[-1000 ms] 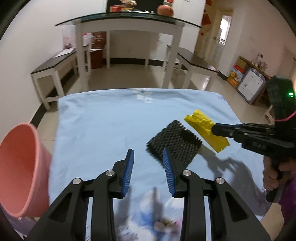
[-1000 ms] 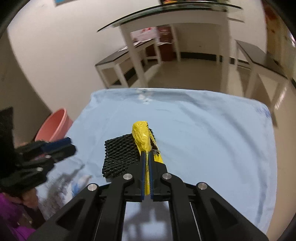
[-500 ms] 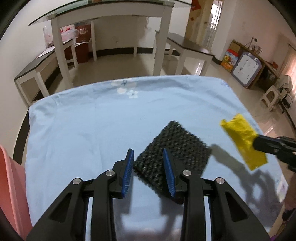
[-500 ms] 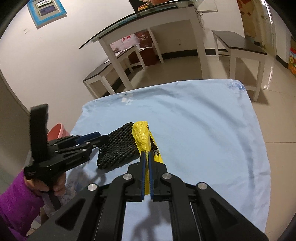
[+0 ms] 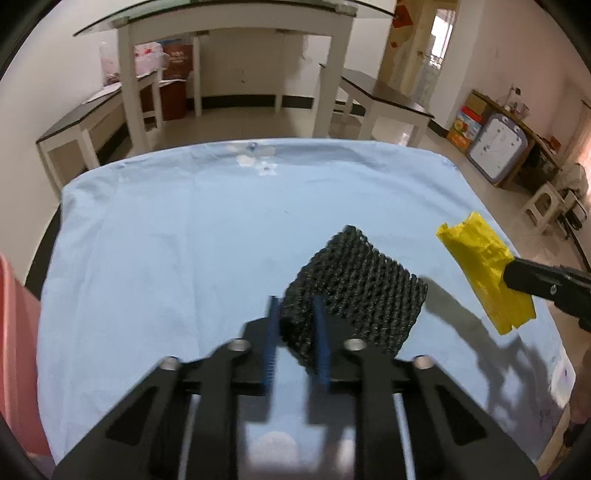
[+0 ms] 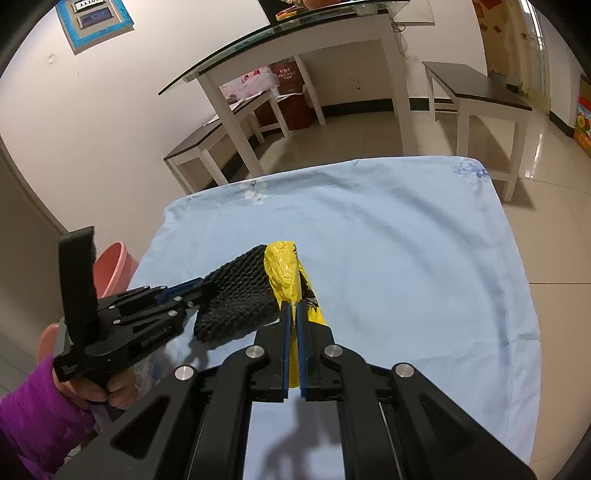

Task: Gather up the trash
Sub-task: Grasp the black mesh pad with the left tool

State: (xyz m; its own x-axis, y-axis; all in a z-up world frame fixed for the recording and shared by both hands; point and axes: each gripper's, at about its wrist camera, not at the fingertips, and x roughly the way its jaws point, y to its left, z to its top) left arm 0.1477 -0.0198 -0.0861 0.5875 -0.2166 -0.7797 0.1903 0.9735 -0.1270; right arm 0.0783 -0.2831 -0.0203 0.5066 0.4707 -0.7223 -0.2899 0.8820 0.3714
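Note:
A black foam net sleeve [image 5: 362, 280] lies on the light blue tablecloth [image 5: 184, 229]. My left gripper [image 5: 295, 302] has its blue pads on either side of the sleeve's near corner and is closing on it; in the right wrist view [image 6: 199, 288] it grips the sleeve [image 6: 236, 295]. My right gripper [image 6: 292, 306] is shut on a yellow plastic wrapper [image 6: 284, 269] and holds it above the cloth; the wrapper [image 5: 484, 266] shows at the right of the left wrist view.
A pink plastic bin [image 6: 116, 264] stands on the floor left of the table, also at the left edge of the left wrist view [image 5: 14, 332]. Beyond the cloth are a glass-topped white table [image 5: 236, 22] and dark benches [image 5: 384, 96].
My left gripper moved forward to the black sleeve and narrowed its jaws around the near corner. My right gripper lifted the yellow wrapper off the cloth and drew it right.

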